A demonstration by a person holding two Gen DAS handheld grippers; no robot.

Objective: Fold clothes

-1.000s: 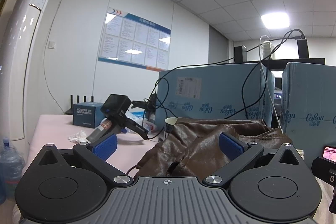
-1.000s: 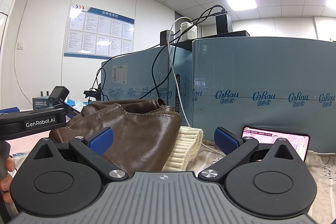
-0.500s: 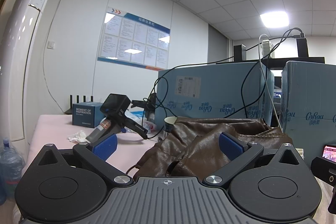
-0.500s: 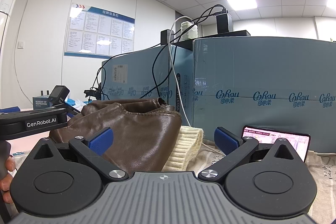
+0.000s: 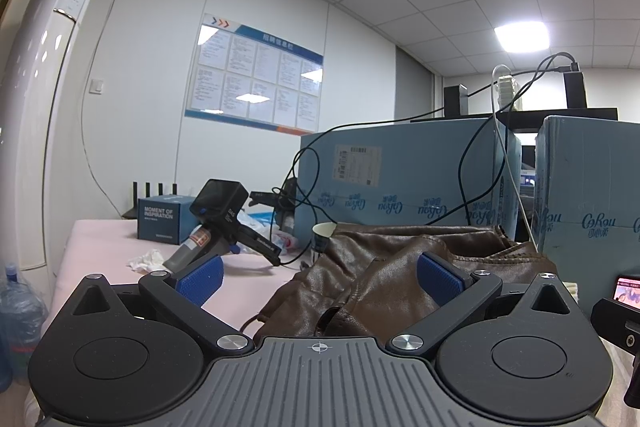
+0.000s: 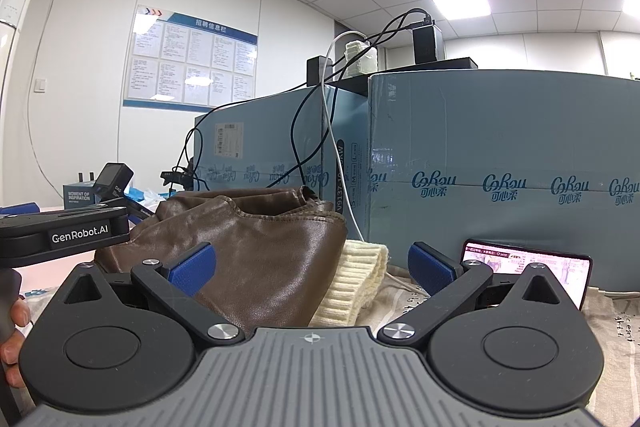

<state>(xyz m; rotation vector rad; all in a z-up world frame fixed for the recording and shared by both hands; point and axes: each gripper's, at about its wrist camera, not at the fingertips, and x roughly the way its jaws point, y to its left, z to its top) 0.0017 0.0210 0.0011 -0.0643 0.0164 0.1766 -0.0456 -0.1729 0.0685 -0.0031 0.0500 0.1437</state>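
Observation:
A crumpled brown leather jacket (image 5: 384, 267) lies heaped on the table in front of both grippers; it also shows in the right wrist view (image 6: 256, 243). A cream knitted garment (image 6: 356, 283) lies under its right edge. My left gripper (image 5: 320, 277) is open and empty, level with the near edge of the jacket. My right gripper (image 6: 310, 265) is open and empty, with the jacket and the knit between its blue pads. The left gripper's body (image 6: 64, 233) shows at the left of the right wrist view.
Large blue cardboard boxes (image 6: 500, 171) with cables stand close behind the clothes. A lit phone (image 6: 528, 267) leans against one. A paper cup (image 5: 323, 237), a handheld device (image 5: 216, 223), a small blue box (image 5: 160, 219) and tissue lie on the pink table (image 5: 100, 247). A patterned cloth (image 6: 612, 319) lies right.

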